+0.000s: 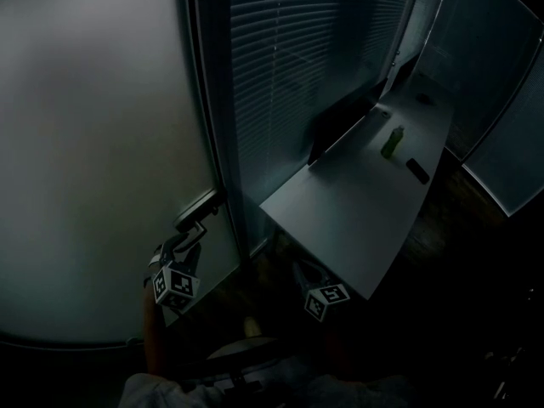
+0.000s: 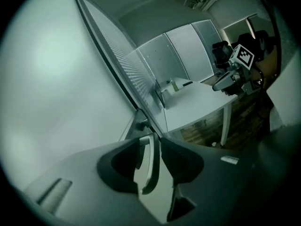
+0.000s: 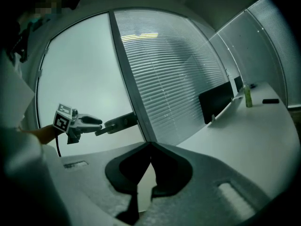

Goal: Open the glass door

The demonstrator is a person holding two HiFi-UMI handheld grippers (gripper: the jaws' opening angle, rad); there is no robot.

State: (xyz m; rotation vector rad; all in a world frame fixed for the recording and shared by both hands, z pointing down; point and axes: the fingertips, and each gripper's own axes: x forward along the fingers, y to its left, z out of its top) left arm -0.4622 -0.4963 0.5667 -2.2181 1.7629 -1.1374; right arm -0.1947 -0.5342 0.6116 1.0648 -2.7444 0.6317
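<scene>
While the frosted glass door at left appears closed | left gripper: fingers apart, silver lever handle between them, unclamped | right gripper: fingers together, empty, beside white table | remaining: clamp handle, depress, swing door.

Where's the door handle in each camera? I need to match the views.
Head view: door handle left of centre, at the glass door's edge, just above the left claw.
Left gripper view: lower centre, between that claw's open jaws.
Right gripper view: left of centre, at mid-height.
Shared landmark: the green bottle on the white desk.
</scene>
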